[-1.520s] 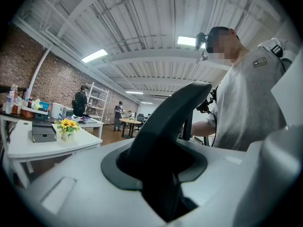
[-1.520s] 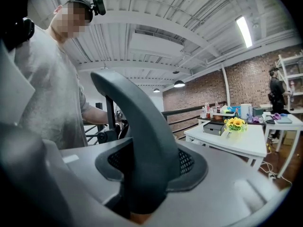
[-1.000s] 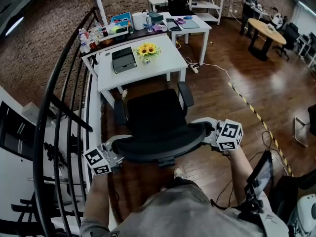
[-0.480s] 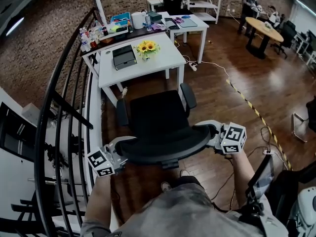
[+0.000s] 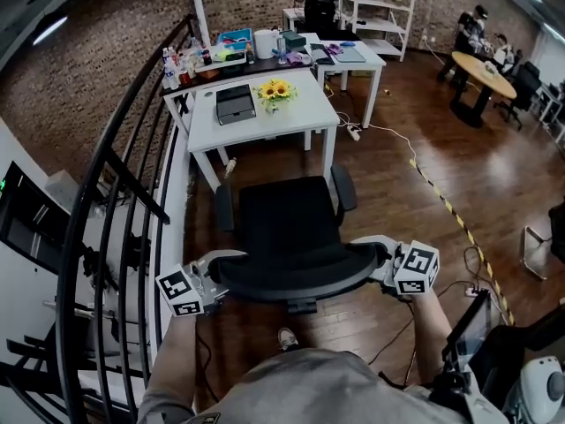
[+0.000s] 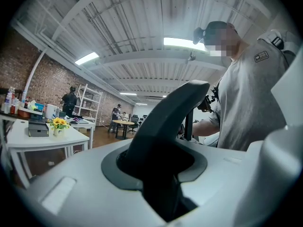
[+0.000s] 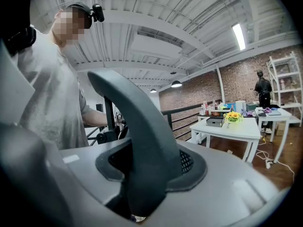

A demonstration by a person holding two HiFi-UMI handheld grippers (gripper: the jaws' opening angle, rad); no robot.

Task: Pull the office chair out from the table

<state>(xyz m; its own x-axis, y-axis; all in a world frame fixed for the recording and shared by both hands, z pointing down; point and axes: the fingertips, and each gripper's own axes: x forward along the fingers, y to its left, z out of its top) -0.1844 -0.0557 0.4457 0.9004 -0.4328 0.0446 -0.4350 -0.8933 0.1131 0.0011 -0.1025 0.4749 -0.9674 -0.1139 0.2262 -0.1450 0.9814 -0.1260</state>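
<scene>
In the middle of the head view, the black office chair [image 5: 282, 223] stands on the brown wooden floor [image 5: 397, 184]. Its whole padded seat shows just below the near edge of the white rectangular surface [image 5: 300, 122], which lies above it in the frame. The chair's curved backrest [image 5: 296, 276] is nearest the person.

At the lower left, the left hand-held gripper [image 5: 214, 276] is clamped on the backrest's left end. Its own view shows the dark rim wedged between the pale jaws. At the lower right, the right hand-held gripper [image 5: 381, 259] grips the backrest's right end in the same way, its jaws pressed on the black edge.

On the white surface, a small white pot [image 5: 276, 103] holds a bunch of yellow sunflowers [image 5: 274, 88]. Just to the pot's left sits a dark grey box [image 5: 234, 104]; what is inside it cannot be told.

Further up the frame, a second surface carries a blue tray [image 5: 235, 37] filled with small mixed items too tiny to identify. A cluster of bottles [image 5: 174, 60] stands to the tray's left. A black metal railing [image 5: 115, 210] runs down the left side.
</scene>
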